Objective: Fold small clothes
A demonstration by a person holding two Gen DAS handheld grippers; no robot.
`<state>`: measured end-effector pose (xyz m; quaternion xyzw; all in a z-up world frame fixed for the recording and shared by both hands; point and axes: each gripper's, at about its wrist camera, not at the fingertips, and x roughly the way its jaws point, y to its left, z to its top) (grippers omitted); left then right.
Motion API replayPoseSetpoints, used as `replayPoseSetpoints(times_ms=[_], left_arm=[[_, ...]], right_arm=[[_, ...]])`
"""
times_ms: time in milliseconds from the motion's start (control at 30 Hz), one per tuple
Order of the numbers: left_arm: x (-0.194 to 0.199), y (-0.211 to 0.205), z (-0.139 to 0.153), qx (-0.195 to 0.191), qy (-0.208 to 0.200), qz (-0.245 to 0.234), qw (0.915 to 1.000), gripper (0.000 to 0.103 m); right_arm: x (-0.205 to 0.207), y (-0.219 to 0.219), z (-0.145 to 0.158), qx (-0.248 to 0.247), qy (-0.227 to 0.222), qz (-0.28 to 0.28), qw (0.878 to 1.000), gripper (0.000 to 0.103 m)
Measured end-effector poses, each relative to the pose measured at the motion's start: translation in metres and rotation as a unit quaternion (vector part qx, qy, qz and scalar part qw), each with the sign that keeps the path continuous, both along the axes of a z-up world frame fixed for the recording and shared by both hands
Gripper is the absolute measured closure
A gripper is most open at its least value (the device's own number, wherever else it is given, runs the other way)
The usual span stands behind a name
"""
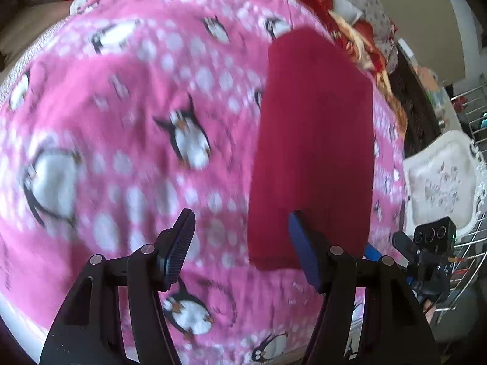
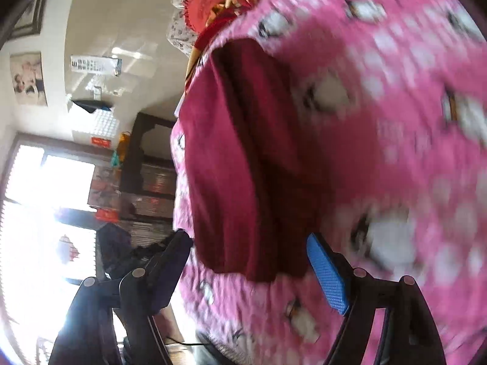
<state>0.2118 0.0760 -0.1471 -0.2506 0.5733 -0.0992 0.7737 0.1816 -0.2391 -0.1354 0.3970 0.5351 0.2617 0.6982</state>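
Folded dark red garment, a flat oblong lying on the pink penguin-print blanket. Left gripper hovers at its near edge, jaws apart and empty; right gripper likewise spread with nothing between its pads, the garment's near end just ahead

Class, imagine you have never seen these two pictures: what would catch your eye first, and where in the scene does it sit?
The pink penguin-print blanket fills almost the whole left wrist view, spread as the work surface. On it, towards the right, lies a dark red folded cloth, a plain rectangle against the busy pattern. At the bottom edge, the left gripper stands open, nothing between its pads; the right gripper is likewise open just short of the cloth's near edge.
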Motion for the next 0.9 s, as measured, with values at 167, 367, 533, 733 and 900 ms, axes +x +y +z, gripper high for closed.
replayPoseSetpoints(times_ms=[167, 367, 533, 733, 900], left_arm=[[0.01, -0.023, -0.012, -0.004, 0.015, -0.016, 0.9998, 0.041], [0.009, -0.009, -0.012, -0.032, 0.019, -0.008, 0.9993, 0.092], [0.0, -0.013, -0.005, 0.021, 0.004, -0.027, 0.9994, 0.098], [-0.015, -0.008, 0.002, -0.008, 0.004, -0.008, 0.9999, 0.03], [-0.004, -0.02, 0.001, -0.003, -0.003, -0.016, 0.9999, 0.028]], right_arm=[[0.0, 0.005, -0.026, -0.011, 0.036, -0.013, 0.999, 0.046], [0.005, -0.01, -0.052, 0.047, 0.079, -0.024, 0.995, 0.067], [0.0, -0.011, -0.04, 0.012, 0.074, -0.019, 0.997, 0.08], [0.0, -0.003, -0.032, -0.01, 0.062, -0.022, 0.998, 0.055], [0.0, -0.001, -0.037, 0.011, 0.069, -0.023, 0.997, 0.035]])
